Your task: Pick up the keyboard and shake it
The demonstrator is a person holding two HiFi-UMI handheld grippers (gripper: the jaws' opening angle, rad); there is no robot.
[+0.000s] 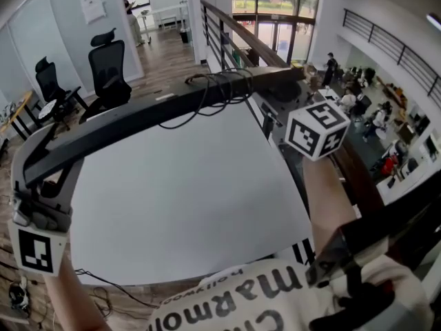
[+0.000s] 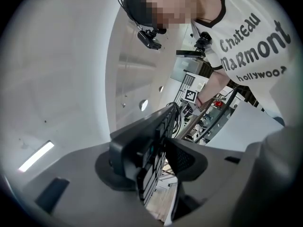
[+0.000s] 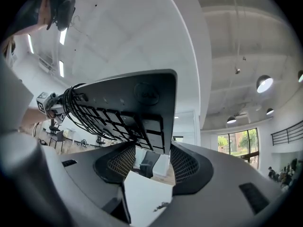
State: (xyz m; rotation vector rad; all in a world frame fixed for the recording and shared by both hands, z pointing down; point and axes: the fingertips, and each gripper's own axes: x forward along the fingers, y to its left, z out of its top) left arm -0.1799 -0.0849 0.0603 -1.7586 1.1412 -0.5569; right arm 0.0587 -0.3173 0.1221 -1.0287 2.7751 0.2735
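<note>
Head view, bottom edge: person's printed shirt (image 1: 234,298). Left gripper (image 1: 38,185) at lower left is clamped on one end of the keyboard (image 1: 172,112). Right gripper (image 1: 293,98) at upper right is clamped on the other end. The keyboard is held in the air, slanting from lower left to upper right across the white table (image 1: 207,198). A black cable (image 1: 220,88) is bunched on it. Behind, at upper left, stands an office chair (image 1: 110,67).
</note>
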